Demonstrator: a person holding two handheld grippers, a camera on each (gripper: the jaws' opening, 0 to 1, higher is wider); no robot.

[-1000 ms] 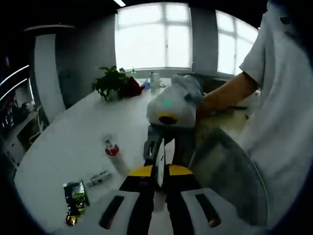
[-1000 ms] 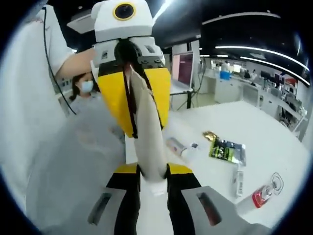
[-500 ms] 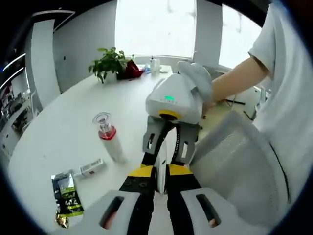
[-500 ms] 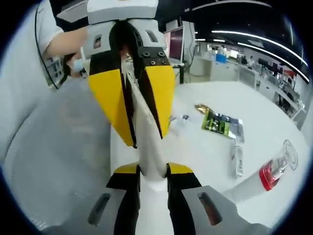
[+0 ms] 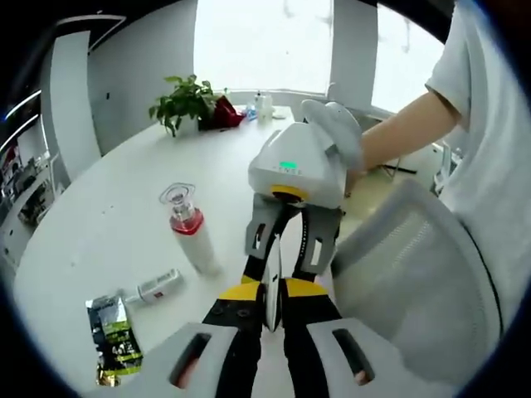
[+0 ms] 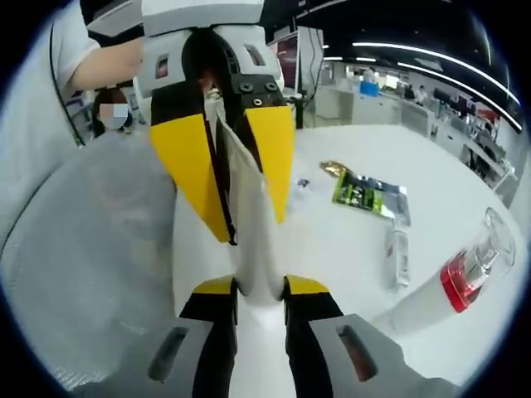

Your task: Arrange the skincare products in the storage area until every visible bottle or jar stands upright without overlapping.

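Observation:
A white tube [image 5: 274,264] is pinched from both ends: my left gripper [image 5: 271,292] is shut on one end and my right gripper [image 5: 283,259] faces it, shut on the other. In the right gripper view the same white tube [image 6: 251,240] runs from my right gripper [image 6: 259,290] up into the yellow jaws of the left gripper [image 6: 247,230]. A white bottle with a red band and clear cap [image 5: 189,236] [image 6: 444,290] stands on the white table [image 5: 99,224]. A small white tube [image 5: 158,286] [image 6: 397,257] lies flat near a green sachet [image 5: 112,327] [image 6: 365,192].
A grey mesh surface [image 5: 415,282] [image 6: 83,249] sits close beside the grippers. A person's gloved hand [image 5: 336,124] and sleeve [image 5: 489,166] hold the right gripper. A potted plant [image 5: 184,104] and small bottles stand at the table's far edge.
Both views have shifted slightly with the hands; the red-banded bottle sits a little closer in the right gripper view. Both grippers stay shut on the white tube.

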